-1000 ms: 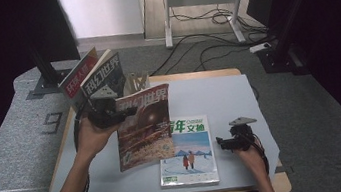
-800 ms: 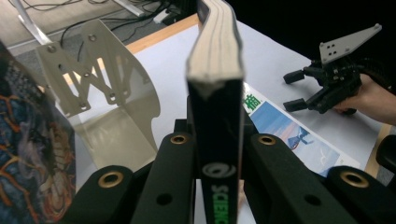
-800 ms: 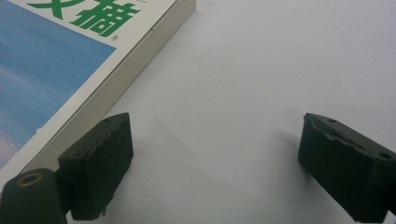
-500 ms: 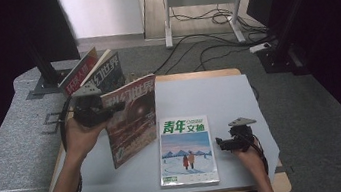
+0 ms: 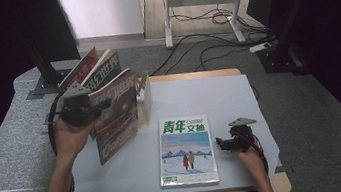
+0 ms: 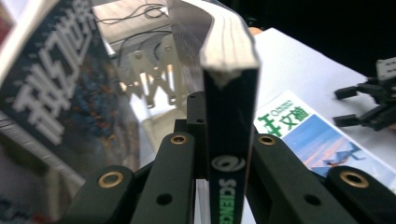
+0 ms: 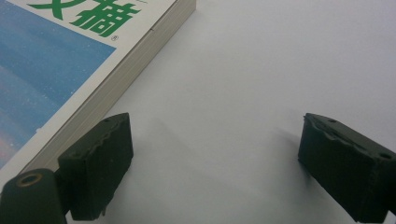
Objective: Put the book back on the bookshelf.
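The left gripper [image 5: 90, 108] is up off the table at the far left, its jaws clamped tight on the spine of a dark-covered magazine [image 5: 115, 115], and in the left gripper view that spine [image 6: 231, 140] runs straight up between the two black jaws, white lettering readable on it, pages fanning slightly at the top. The magazine hangs upright and a touch tilted, cover facing the near right, its lower corner just above the grey table [image 5: 209, 95]. Right behind it, at the far left edge, two more magazines [image 5: 96, 68] lean together against a small wooden rack [image 5: 143, 87]; from the left gripper view the nearer of them [image 6: 51, 84] shows big pale characters on a dark cover. Flat on the table, near the middle, lies a magazine with green title characters and a snowy blue scene [image 5: 186, 150]. Over on the right, the right gripper [image 5: 223, 144] rests low at the near right, just beside that flat magazine's right edge, jaws standing wide apart with nothing between them. The right gripper view shows the two pads [image 7: 100, 163] spread over bare table, the green-titled magazine's page edge [image 7: 116, 88] lying just off the left pad, close but not pinched.
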Action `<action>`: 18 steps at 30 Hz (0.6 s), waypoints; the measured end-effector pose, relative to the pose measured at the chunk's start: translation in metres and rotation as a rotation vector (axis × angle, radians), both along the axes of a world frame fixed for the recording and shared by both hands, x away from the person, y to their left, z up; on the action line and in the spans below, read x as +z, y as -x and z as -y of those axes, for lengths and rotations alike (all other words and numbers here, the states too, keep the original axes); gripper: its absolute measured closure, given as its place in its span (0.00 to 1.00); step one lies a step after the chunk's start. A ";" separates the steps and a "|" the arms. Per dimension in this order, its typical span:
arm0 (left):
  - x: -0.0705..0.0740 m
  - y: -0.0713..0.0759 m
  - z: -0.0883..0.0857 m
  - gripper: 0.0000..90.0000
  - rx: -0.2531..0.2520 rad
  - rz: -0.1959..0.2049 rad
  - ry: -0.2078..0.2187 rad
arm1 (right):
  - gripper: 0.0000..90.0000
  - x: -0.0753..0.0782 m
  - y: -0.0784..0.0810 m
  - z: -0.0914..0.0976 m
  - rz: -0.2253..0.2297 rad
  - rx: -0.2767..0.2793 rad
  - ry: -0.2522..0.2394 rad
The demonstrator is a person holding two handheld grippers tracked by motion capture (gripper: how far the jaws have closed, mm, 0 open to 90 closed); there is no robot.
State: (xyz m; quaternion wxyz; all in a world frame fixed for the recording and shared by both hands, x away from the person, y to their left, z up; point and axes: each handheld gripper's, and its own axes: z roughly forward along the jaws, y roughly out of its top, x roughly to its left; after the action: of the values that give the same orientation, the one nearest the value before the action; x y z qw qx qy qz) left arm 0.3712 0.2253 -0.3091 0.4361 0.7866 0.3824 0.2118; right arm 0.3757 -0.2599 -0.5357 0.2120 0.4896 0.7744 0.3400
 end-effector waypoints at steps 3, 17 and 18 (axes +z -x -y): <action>0.001 0.002 -0.006 0.94 0.030 0.019 -0.009 | 0.11 0.000 0.000 0.000 0.000 0.000 -0.001; 0.004 0.004 -0.021 0.94 0.127 0.070 -0.031 | 0.11 0.000 0.000 0.000 -0.001 0.000 -0.002; 0.004 0.004 -0.021 0.94 0.134 0.073 -0.033 | 0.11 0.000 0.000 0.000 -0.001 0.000 -0.001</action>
State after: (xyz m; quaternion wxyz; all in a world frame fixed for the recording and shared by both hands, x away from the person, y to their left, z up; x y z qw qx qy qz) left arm 0.3675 0.2467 -0.3056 0.4218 0.7580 0.4143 0.2754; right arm 0.3758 -0.2600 -0.5357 0.2114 0.4900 0.7742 0.3403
